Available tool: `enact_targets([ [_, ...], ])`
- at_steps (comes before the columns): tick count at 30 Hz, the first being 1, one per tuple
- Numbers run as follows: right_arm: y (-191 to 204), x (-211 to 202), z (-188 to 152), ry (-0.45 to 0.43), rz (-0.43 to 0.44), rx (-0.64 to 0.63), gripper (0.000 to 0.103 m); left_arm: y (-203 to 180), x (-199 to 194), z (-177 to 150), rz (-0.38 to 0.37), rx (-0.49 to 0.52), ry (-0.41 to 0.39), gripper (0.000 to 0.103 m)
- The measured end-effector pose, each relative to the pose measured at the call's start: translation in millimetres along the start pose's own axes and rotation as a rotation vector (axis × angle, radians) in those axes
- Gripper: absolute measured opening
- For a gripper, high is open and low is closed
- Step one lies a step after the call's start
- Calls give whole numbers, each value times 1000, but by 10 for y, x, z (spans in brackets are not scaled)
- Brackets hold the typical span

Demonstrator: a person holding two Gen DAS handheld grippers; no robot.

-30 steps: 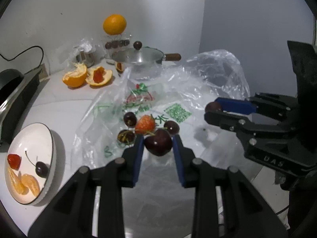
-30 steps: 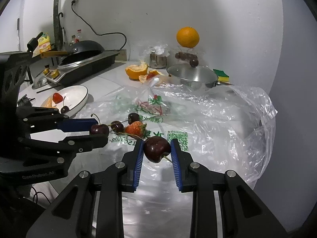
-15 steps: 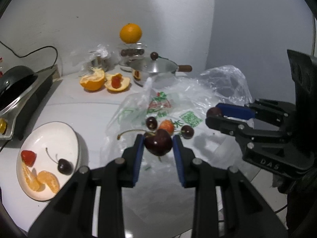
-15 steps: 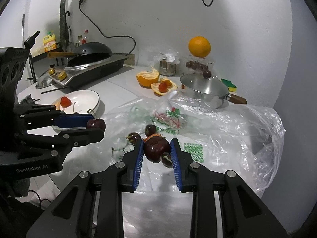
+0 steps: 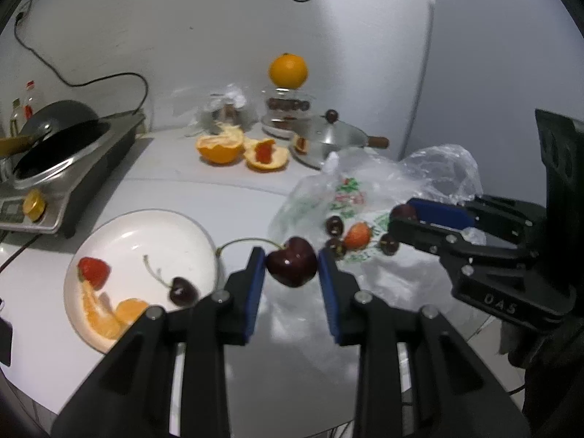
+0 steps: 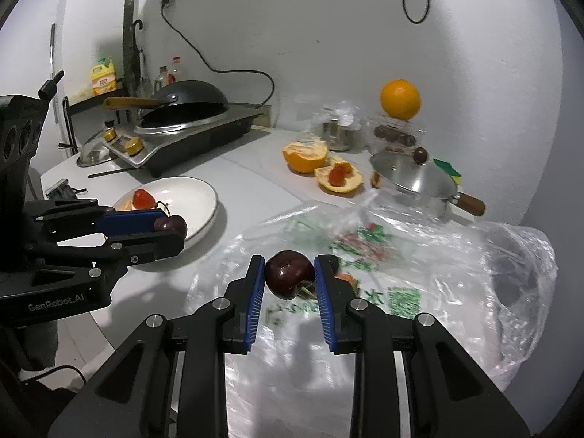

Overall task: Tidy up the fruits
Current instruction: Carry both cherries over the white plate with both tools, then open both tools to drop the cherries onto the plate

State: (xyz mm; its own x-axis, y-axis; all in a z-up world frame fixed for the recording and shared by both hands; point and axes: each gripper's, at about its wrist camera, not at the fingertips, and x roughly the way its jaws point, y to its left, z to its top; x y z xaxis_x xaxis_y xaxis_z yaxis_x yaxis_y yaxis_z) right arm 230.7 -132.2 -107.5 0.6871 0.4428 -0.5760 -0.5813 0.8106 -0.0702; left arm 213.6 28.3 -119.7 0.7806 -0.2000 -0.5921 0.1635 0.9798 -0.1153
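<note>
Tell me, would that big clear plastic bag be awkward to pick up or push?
Probably. The plastic bag lies crumpled and thin, so it looks floppy and very light; it would likely bunch up, not slide. Its glossy film may slip between fingers. Cherries and a strawberry rest on it and might roll if it is tugged.

Dim, cool indoor light — glare on the plastic bag (image 6: 419, 255), its print motion-blurred — dark fisheye vignette at the corners.

Home kitchen: wok (image 6: 182, 96) on cooktop (image 6: 204, 133), saucepan (image 6: 416, 182).
</note>
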Motion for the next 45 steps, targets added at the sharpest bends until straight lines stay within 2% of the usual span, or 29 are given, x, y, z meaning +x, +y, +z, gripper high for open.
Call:
enact_targets([
  [11,408,179,188,5,32,-35,29,451,-182,-60,39,-45,-23,30],
  [23,683,392,350,17,57,-65,29,885,-235,-73,72,-83,-28,30],
  [31,817,661,414,44,83,-75,29,1169,-77,-121,87,-101,-4,30],
  [45,1031,1205,468,108,134,-84,29,1436,268,-133,71,-111,45,30],
])
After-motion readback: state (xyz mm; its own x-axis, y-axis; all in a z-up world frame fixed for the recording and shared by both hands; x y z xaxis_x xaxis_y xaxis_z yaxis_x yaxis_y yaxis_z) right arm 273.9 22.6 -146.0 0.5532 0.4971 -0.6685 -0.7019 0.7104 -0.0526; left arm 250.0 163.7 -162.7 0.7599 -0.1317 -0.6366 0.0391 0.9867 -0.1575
